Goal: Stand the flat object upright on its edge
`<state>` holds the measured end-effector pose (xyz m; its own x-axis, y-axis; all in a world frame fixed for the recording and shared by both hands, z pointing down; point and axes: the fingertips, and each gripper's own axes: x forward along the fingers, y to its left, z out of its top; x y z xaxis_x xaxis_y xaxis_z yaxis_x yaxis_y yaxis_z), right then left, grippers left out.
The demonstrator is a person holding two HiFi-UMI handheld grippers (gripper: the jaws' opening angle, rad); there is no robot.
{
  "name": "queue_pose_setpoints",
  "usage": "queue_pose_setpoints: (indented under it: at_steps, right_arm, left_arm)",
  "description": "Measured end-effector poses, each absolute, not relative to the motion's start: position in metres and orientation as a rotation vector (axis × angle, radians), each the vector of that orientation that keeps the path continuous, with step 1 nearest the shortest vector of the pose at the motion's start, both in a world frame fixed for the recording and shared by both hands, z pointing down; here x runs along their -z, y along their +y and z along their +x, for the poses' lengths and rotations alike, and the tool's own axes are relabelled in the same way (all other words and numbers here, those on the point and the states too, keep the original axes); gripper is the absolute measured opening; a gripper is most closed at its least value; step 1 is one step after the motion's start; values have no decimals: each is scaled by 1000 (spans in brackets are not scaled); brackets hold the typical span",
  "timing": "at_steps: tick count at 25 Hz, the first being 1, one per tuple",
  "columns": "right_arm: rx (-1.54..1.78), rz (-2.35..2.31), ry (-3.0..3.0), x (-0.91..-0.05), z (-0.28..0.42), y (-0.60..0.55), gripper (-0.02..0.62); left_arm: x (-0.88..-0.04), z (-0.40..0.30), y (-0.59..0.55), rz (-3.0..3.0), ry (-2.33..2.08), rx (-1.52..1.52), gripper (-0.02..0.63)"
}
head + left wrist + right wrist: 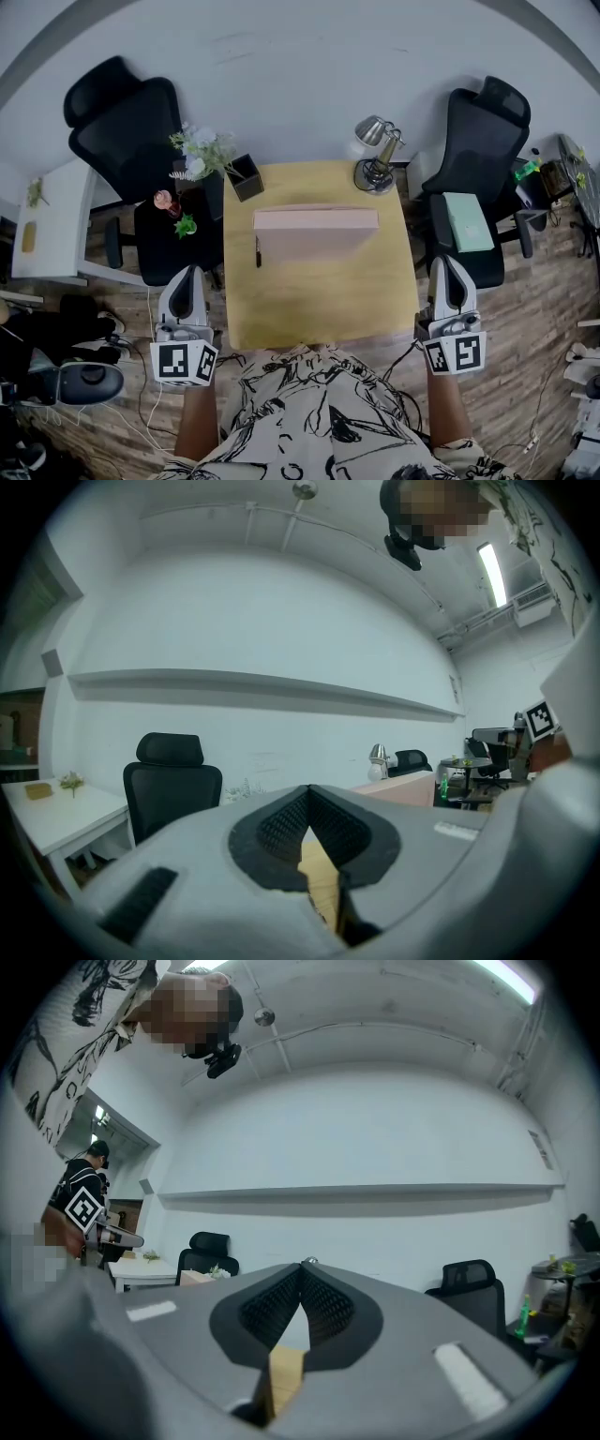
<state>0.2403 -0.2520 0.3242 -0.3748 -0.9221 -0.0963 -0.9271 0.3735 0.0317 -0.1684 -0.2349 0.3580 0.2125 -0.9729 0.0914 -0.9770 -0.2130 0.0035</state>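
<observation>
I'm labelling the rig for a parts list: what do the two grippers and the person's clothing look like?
The left gripper and right gripper are matching light grey, rounded, tapering shells. Each carries a white cube with black square markers at the rear. The fingers have black ribbed pads. The person wears a white top with black brush-stroke lines.

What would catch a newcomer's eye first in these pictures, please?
The pale pink flat object on the far half of the small yellow table stands out first. Then come the left hand-held gripper and the right hand-held gripper, both shut and empty, flanking the table's near edge.
</observation>
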Motion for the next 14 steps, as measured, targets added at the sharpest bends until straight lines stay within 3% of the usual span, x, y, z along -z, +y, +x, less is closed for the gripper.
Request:
queue_pose_setpoints:
  at_steps: [14]
  right_arm:
    - [-131,-1713,2576,-323,232,-250,-5]
  left_arm:
    - [-355,-167,-233,2406,-1924,-99,2]
